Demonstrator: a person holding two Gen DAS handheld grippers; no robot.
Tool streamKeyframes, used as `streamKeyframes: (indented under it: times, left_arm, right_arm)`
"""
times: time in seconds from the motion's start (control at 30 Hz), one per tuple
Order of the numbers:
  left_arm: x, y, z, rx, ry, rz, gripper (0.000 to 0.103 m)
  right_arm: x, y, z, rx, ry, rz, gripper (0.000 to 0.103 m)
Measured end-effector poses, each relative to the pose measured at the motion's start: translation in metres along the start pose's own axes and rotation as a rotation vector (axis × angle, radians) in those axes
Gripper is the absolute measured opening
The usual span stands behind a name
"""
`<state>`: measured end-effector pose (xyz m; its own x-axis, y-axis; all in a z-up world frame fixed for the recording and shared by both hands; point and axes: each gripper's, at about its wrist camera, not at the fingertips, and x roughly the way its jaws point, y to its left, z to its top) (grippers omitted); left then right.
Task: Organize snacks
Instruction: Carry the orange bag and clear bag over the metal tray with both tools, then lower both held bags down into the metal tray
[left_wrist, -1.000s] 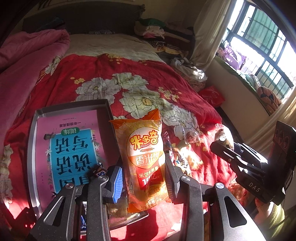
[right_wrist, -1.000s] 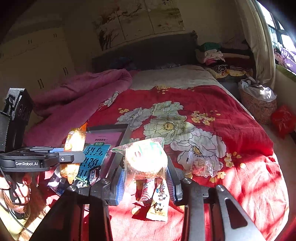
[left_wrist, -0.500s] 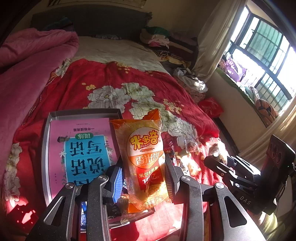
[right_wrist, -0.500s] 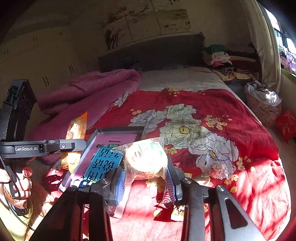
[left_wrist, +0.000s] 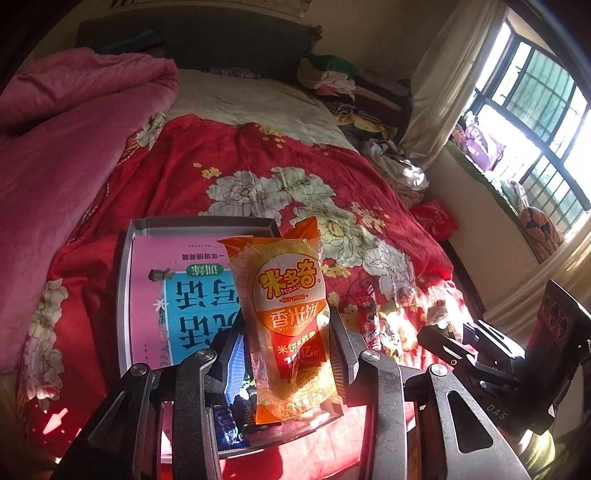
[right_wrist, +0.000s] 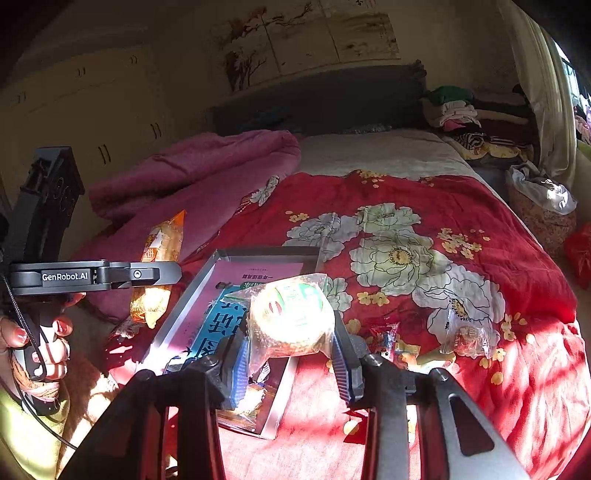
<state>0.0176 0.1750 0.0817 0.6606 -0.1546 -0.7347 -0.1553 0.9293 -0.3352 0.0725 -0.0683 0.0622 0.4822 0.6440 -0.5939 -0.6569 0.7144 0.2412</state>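
Note:
My left gripper (left_wrist: 286, 354) is shut on an orange rice-cracker packet (left_wrist: 288, 310) and holds it upright above the near end of a grey tray (left_wrist: 127, 280) lined with a pink and blue book. It also shows in the right wrist view (right_wrist: 159, 275), packet (right_wrist: 159, 258) in it. My right gripper (right_wrist: 291, 354) is shut on a round cake in clear wrap (right_wrist: 290, 319), held over the tray's right side (right_wrist: 207, 273). Small snacks (right_wrist: 247, 402) lie at the tray's near end.
Loose snack packets (right_wrist: 391, 343) and a clear-wrapped pastry (right_wrist: 467, 336) lie on the red flowered bedspread (right_wrist: 424, 229) right of the tray. A pink quilt (left_wrist: 55, 147) is heaped at the left. Clothes piles (left_wrist: 332, 77) and a window (left_wrist: 535, 122) are at the right.
Both grippers have moved forward and up over the tray with their packets still held. More of the tray and book shows in each view.

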Motion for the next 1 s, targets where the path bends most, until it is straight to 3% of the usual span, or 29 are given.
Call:
streamKeyframes:
  times: [0.73, 1.0]
  left_arm:
    - [-0.029, 0.057, -0.008, -0.069, -0.027, 0.070, 0.040]
    - [-0.026, 0.075, -0.017, -0.079, 0.013, 0.104, 0.040]
  right_arm:
    - [0.026, 0.037, 0.001, -0.044, 0.038, 0.061, 0.038]
    - [0.038, 0.049, -0.004, -0.060, 0.063, 0.082, 0.038]
